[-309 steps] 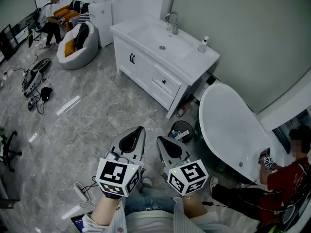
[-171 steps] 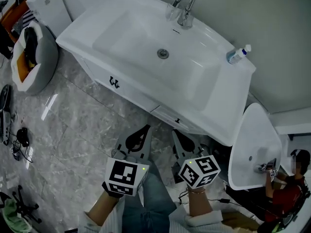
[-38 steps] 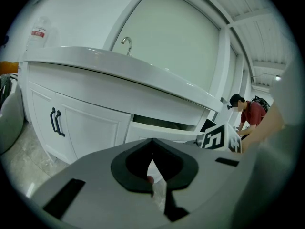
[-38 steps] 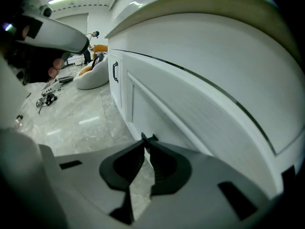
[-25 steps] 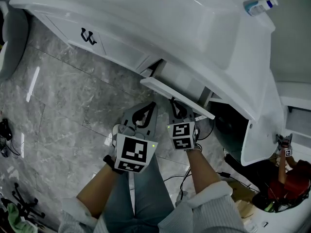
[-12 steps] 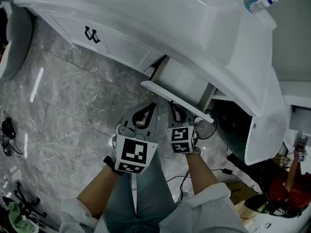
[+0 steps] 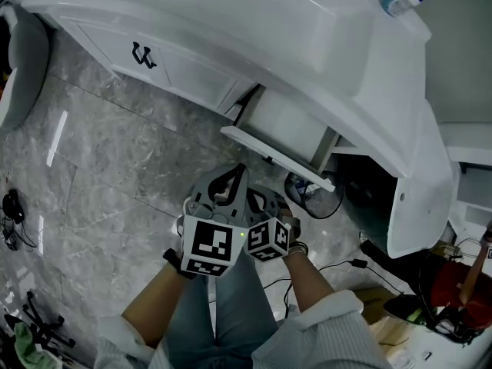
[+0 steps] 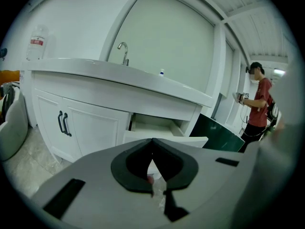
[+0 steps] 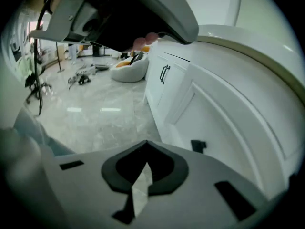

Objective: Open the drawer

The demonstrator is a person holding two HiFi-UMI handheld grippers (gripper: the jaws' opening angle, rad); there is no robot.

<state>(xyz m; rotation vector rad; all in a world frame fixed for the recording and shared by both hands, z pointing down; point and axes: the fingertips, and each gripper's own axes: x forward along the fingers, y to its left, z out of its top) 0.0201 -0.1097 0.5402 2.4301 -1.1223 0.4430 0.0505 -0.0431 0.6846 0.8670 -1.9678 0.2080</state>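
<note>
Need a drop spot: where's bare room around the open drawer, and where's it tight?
Free: grey marble floor in front of the white cabinet doors; the open white drawer looks bare inside; white countertop beside the small plastic bottle. Crowded: below and right of the drawer, a dark round bin and black cables.

Marble floor [image 7: 115, 152]; vanity cab. [image 7: 192, 75] + beanbag [image 7: 21, 75] on it

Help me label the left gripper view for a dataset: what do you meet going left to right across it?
Water jug → cabinet door handles → open drawer → person in a red shirt.
</note>
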